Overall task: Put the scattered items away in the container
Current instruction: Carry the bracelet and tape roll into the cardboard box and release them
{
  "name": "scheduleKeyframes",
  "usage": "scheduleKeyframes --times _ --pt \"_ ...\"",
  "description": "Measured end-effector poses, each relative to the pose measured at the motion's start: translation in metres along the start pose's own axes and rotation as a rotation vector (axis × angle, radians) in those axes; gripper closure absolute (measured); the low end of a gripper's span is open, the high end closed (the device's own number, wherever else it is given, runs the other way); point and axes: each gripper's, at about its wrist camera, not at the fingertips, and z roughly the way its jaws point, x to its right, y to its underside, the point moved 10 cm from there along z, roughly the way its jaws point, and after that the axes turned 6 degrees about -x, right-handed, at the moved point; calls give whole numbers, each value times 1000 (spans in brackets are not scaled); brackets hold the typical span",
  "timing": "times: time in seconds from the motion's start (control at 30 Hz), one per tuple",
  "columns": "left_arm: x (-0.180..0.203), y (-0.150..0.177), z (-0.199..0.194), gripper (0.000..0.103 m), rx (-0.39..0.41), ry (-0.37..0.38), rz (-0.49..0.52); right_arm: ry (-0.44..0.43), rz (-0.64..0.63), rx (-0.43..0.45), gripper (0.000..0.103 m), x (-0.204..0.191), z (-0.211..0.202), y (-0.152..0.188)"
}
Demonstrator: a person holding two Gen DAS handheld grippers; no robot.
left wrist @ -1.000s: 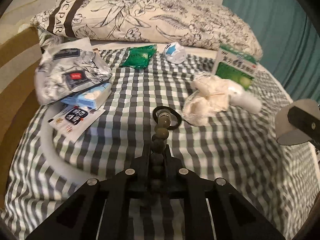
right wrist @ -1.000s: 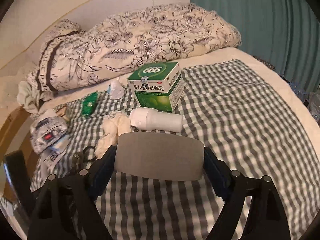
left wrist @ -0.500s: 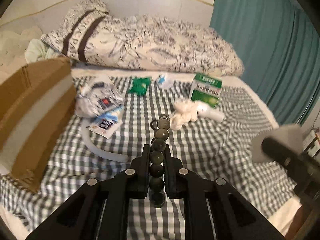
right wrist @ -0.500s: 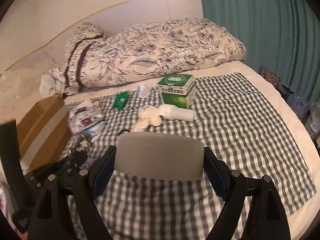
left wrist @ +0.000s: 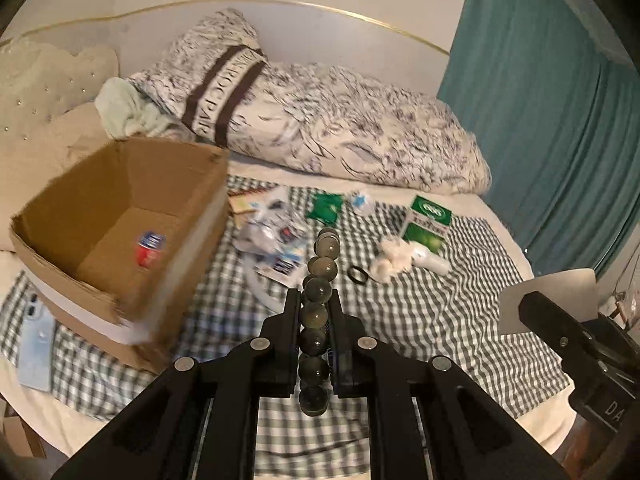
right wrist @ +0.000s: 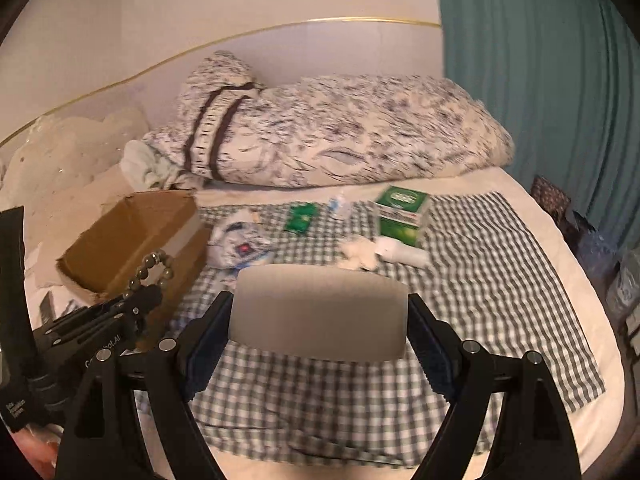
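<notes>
Checked bedding covers the mattress (left wrist: 420, 320) you are working over, and the cardboard box (left wrist: 120, 216) on it is your landmark. Nearest to you, your left gripper (left wrist: 314, 320) has its fingers clamped on a string of dark green beads (left wrist: 316, 280), held in the air just right of the box and not yet over its opening. Your right gripper (right wrist: 320, 312) carries a flat grey card-like piece (right wrist: 320, 312) pinched between widely spread fingers, well to the right of the box; what the piece is cannot be told. Just left of the box, a pale blue phone (left wrist: 36, 340) lies on the cloth.

Inside the box you can see only one small red and blue packet (left wrist: 149, 246) on the floor, so I judge the job is at an early stage. Right of the box the following remain to be collected: a heap of printed plastic pouches (left wrist: 272, 232) just beside its wall, a black ring (left wrist: 357, 274) further right, then a wad of cream cloth (left wrist: 390, 260) touching a white bottle (left wrist: 430, 260). Beyond those, a green sachet (left wrist: 326, 208), a small white and blue item (left wrist: 362, 200) and a green medicine carton (left wrist: 428, 224) sit toward the rolled floral duvet (left wrist: 320, 128). The beads and the grey piece look next in line for the box.
</notes>
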Motion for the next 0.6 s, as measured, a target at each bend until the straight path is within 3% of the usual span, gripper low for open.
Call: scheduleKeyframes --times 0.3,0.43,0.6 --pt "-109 -35 -37 92 29 -74 -55 -187 -42 11 19 -132 12 -45" --pt "-155 -45 -29 92 17 -113 -97 -269 -77 -20 19 -197 38 -66" --pt "-188 -48 -2 92 -5 -118 -144 -316 -112 -94 19 -250 78 -76"
